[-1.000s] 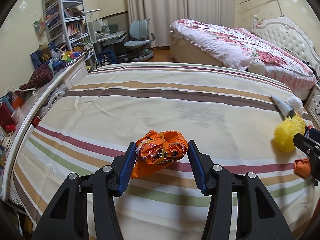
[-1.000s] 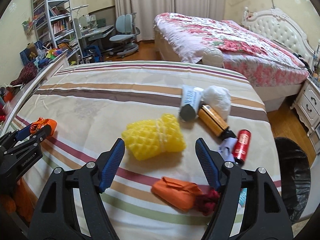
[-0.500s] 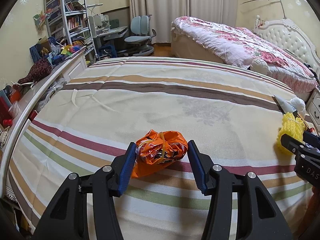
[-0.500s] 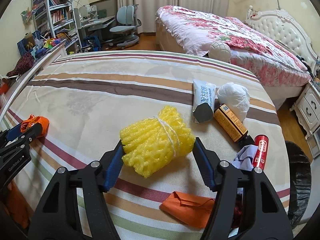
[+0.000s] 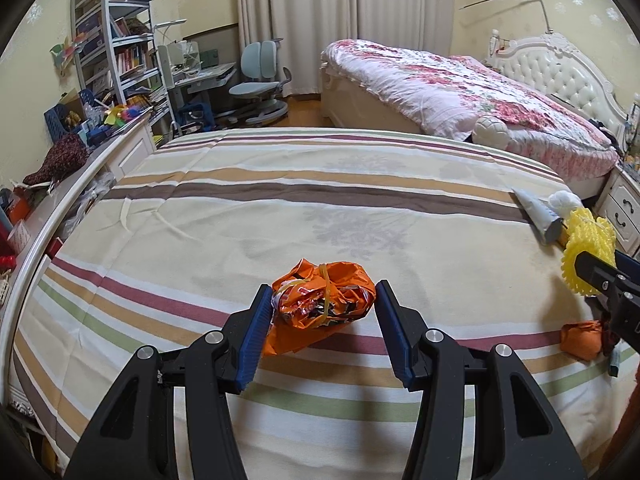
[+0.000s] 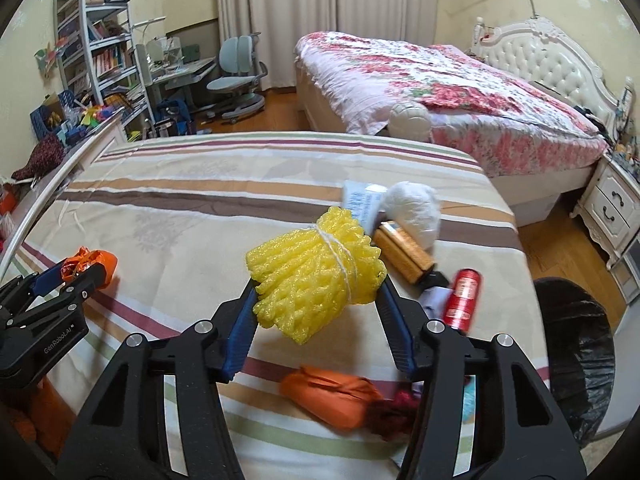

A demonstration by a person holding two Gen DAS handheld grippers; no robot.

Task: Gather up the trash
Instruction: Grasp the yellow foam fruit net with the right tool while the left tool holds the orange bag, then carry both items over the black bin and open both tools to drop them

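Yellow foam netting point(image 6: 316, 268) clamped between closing right gripper point(image 6: 318, 320); orange wrapper point(image 5: 324, 300) clamped in left gripper point(image 5: 324, 328).

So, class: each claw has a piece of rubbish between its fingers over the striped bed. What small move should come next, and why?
Probably carry the right claw, whose jaws have just been closing on the yellow foam bundle, rightward to the black-lined bin beside the striped bed. The bundle looks lifted, the bin is near. The left claw holds the orange wrapper.
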